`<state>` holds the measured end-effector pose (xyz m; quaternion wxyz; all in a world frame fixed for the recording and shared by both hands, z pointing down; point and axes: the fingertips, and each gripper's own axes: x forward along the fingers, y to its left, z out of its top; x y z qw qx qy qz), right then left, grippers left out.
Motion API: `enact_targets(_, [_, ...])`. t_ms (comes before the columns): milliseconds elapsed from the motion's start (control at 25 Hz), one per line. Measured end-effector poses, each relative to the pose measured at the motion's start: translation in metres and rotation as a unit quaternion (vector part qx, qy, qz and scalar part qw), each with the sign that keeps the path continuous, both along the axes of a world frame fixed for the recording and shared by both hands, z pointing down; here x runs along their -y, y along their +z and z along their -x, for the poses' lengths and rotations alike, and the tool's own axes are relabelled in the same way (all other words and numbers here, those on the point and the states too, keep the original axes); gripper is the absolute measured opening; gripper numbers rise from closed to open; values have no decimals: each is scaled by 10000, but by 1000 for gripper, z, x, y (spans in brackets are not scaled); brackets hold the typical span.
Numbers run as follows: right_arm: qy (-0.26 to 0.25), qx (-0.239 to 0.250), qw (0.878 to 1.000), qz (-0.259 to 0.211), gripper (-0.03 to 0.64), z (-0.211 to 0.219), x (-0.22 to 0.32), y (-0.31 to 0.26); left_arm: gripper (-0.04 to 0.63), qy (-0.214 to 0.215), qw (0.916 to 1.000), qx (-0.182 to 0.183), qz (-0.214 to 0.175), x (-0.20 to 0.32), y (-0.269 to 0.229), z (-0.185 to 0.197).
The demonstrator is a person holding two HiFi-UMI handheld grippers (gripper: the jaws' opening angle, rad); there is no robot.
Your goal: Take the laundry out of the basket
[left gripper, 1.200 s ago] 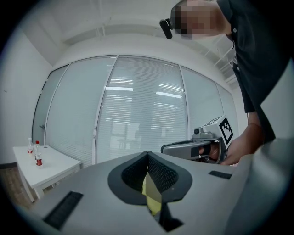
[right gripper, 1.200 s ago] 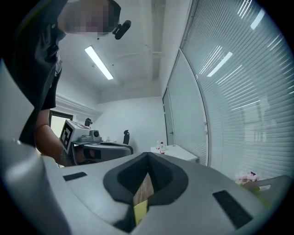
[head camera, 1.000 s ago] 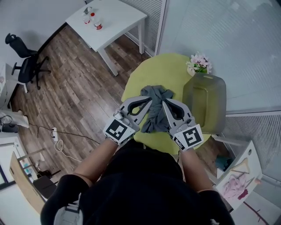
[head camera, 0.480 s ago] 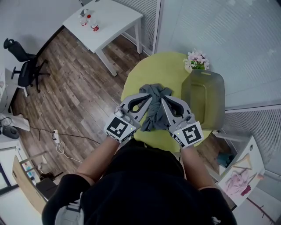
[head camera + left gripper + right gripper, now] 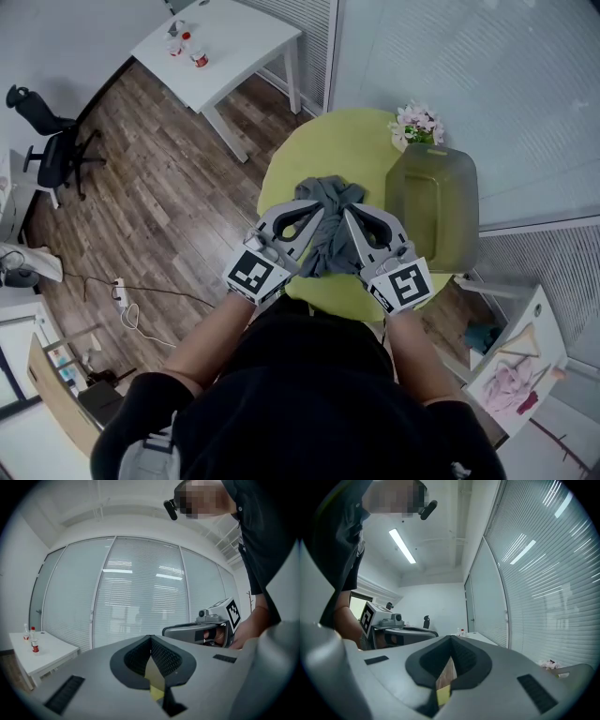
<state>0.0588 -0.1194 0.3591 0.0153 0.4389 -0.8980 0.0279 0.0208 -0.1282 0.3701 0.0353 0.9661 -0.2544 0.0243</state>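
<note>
— Where's the laundry?
— The grey cloth [image 5: 328, 225] lies bunched on the green surface [image 5: 347, 145]. It's out of the basket [image 5: 466, 225], which stands just beside it on my right and looks empty.
— And your claws?
— My left claw [image 5: 150, 637] and right claw [image 5: 451, 638] are both closed on nothing, held level, one each side of the cloth.
— So what now?
— I'd say it's done. If a piece hides inside, I'd open wide, pinch a thick fold and lift clear of the rim.
</note>
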Motion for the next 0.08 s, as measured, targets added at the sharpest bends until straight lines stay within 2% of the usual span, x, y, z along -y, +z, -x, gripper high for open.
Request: enact_targets(80, [17, -8, 10000, -2, 21, -1, -1, 1, 9, -12, 10000, -45, 12, -1, 1, -1])
